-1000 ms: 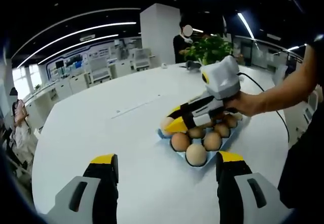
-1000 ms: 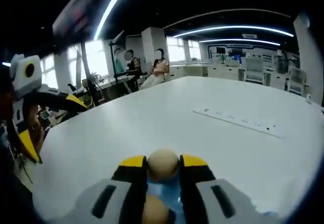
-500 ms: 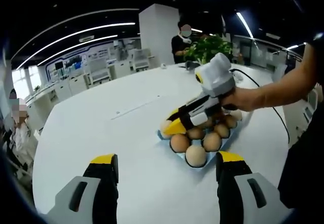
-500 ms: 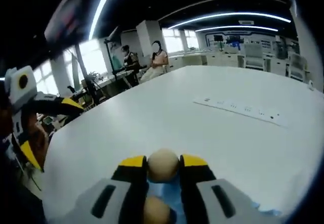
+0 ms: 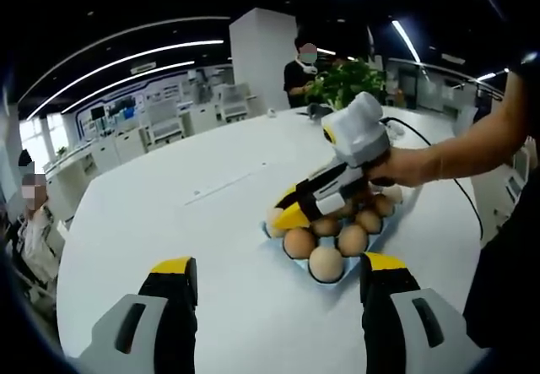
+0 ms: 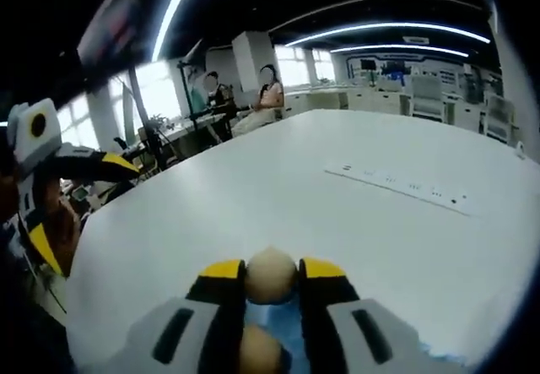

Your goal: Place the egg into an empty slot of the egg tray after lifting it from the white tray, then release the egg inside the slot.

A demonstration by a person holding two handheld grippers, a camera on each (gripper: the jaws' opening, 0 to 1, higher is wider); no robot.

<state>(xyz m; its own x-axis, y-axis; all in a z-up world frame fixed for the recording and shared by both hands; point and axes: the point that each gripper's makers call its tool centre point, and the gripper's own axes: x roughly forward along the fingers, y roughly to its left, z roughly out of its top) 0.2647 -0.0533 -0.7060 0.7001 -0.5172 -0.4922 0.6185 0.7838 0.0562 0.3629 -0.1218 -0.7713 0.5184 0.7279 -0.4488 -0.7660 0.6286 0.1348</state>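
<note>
Two yellow-tipped tongs: the left tongs hang with jaws wide apart over the smooth white tabletop; the right tongs are clamped on one round tan egg above the blue egg tray, which carries several eggs

Lighting: long ceiling strip lights, bright against a dark ceiling. White table evenly lit, mild glare on its far part; shadows soft and faint. Windows at far left of right gripper view blown out. Strong fisheye bending at edges; both views slightly soft, background blurred.
</note>
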